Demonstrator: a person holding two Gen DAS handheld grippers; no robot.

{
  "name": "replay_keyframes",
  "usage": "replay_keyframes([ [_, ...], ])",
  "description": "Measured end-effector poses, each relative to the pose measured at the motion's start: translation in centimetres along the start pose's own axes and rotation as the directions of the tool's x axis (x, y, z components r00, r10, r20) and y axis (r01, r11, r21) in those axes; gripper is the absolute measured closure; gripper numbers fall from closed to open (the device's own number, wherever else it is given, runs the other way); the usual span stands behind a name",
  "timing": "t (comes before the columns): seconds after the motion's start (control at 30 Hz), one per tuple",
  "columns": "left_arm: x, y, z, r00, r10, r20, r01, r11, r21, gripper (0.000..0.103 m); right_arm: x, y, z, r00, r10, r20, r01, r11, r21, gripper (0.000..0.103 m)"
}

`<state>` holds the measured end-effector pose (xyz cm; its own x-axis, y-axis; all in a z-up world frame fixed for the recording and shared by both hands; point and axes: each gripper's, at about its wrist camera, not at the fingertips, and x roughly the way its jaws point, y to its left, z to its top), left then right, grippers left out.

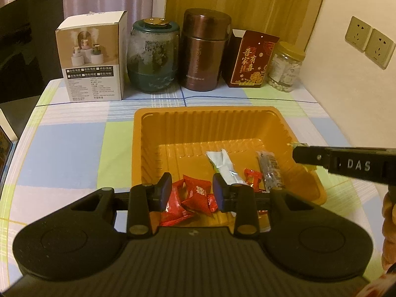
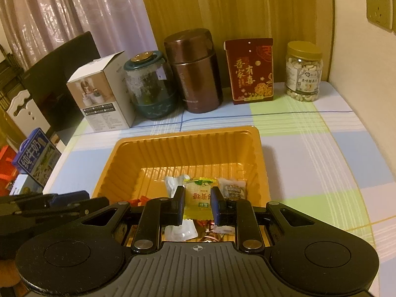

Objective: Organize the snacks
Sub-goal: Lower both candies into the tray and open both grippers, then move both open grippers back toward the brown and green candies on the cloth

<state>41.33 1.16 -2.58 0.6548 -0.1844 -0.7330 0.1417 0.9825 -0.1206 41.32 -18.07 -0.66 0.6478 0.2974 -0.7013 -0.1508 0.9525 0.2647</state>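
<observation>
An orange plastic tray (image 1: 153, 133) sits on the checked tablecloth and holds red wrapped candies (image 1: 195, 193), a white packet (image 1: 226, 165) and a clear packet with print (image 1: 271, 170). My left gripper (image 1: 191, 193) is open and empty, low over the tray's near edge above the red candies. My right gripper (image 2: 198, 206) holds a yellow candy packet (image 2: 198, 196) between its pads, over the tray (image 2: 188, 143). A white packet (image 2: 173, 185) and a dark printed packet (image 2: 232, 189) lie beyond it. The right gripper's finger (image 1: 334, 160) reaches in at the tray's right rim.
Along the back stand a white box (image 1: 95, 57), a green jar (image 1: 153, 57), a brown canister (image 1: 205, 49), a red box (image 1: 253, 59) and a jar of nuts (image 1: 284, 66). A wall with sockets (image 1: 368, 42) is to the right. A blue milk carton (image 2: 37, 158) is left.
</observation>
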Motion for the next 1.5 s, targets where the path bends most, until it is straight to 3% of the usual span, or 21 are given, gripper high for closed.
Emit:
replay_keyframes([
  [0.07, 0.0, 0.1, -0.1, 1.0, 0.005, -0.003, -0.005, 1.0, -0.002, 0.07, 0.2, -0.2, 0.1, 1.0, 0.025, -0.001, -0.025, 1.0, 0.012, 0.079],
  [0.1, 0.0, 0.1, -0.2, 1.0, 0.005, -0.003, -0.005, 1.0, -0.002, 0.069, 0.3, -0.3, 0.1, 1.0, 0.031, 0.0, -0.031, 0.999, 0.019, 0.067],
  [0.13, 0.0, 0.1, -0.3, 1.0, 0.004, -0.003, -0.004, 1.0, -0.002, 0.068, 0.2, -0.5, 0.1, 0.999, 0.035, 0.009, -0.035, 0.999, 0.028, 0.046],
  [0.2, -0.1, 0.2, -0.5, 1.0, 0.004, -0.003, -0.004, 1.0, -0.006, 0.065, -0.3, -0.8, 0.0, 0.999, 0.035, 0.038, -0.037, 0.998, 0.047, 0.037],
  [0.57, -2.5, -0.2, -2.2, 1.0, -0.008, 0.002, 0.008, 1.0, -0.024, 0.057, -3.0, -2.6, -1.5, 1.0, -0.013, 0.023, 0.01, 0.995, 0.1, 0.037],
  [0.87, -7.5, -1.3, -4.1, 0.999, -0.012, 0.036, 0.014, 0.999, -0.041, 0.046, -7.7, -2.1, -4.3, 1.0, -0.019, 0.016, 0.017, 0.992, 0.127, 0.037],
  [1.07, -11.3, -1.9, -5.7, 0.998, -0.004, 0.061, 0.007, 0.999, -0.04, 0.044, -11.4, -0.9, -6.2, 0.999, -0.014, 0.035, 0.01, 0.993, 0.118, 0.037],
  [1.5, -17.6, -1.9, -11.6, 0.997, 0.015, 0.075, -0.009, 0.997, -0.081, 0.034, -17.4, 1.0, -12.3, 1.0, -0.013, 0.022, 0.011, 0.996, 0.087, 0.034],
])
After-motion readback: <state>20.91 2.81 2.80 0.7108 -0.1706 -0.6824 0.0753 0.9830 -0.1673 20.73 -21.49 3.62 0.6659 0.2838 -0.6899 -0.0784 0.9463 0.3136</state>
